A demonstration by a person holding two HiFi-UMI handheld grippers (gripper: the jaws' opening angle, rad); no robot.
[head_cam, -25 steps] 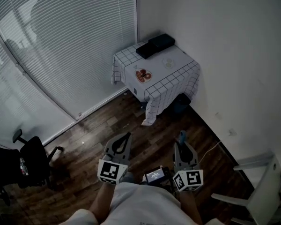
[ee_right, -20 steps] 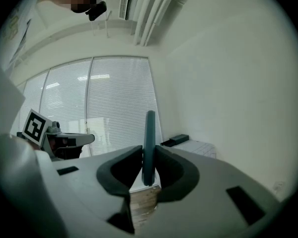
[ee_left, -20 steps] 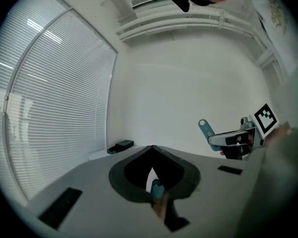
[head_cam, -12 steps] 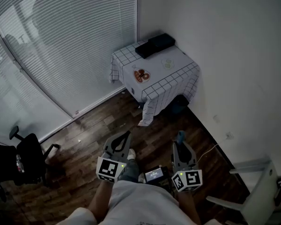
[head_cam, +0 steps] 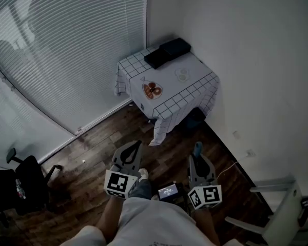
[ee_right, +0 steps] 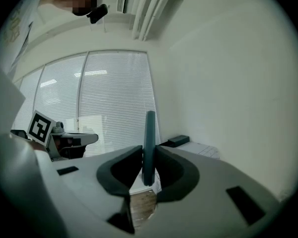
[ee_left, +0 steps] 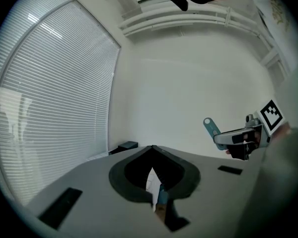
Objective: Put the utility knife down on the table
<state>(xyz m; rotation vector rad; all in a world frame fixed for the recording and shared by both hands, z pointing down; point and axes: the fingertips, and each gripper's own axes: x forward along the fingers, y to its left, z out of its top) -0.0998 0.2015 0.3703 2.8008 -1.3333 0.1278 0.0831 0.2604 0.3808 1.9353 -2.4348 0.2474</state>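
A blue-grey utility knife (head_cam: 197, 149) sticks up out of my right gripper (head_cam: 197, 158), which is shut on it. In the right gripper view the knife (ee_right: 149, 145) stands upright, pinched between the two dark pads. My left gripper (head_cam: 137, 144) is held beside it at about the same height, its jaws shut to a point with nothing in them (ee_left: 151, 148). The table (head_cam: 195, 88), under a white cloth with a black grid, stands ahead in the room's corner, well beyond both grippers. From the left gripper view, the right gripper (ee_left: 238, 137) shows with the knife (ee_left: 211, 128).
On the table lie a black box (head_cam: 167, 53), a plate of red food (head_cam: 152, 90) and a small white dish (head_cam: 183, 75). A black office chair (head_cam: 25, 181) stands at the left and a white chair (head_cam: 282, 209) at the right. Blinds cover the left wall above a dark wood floor.
Both grippers have advanced together toward the table over the wood floor. The office chair has slid toward the lower left of the view. The knife stays gripped.
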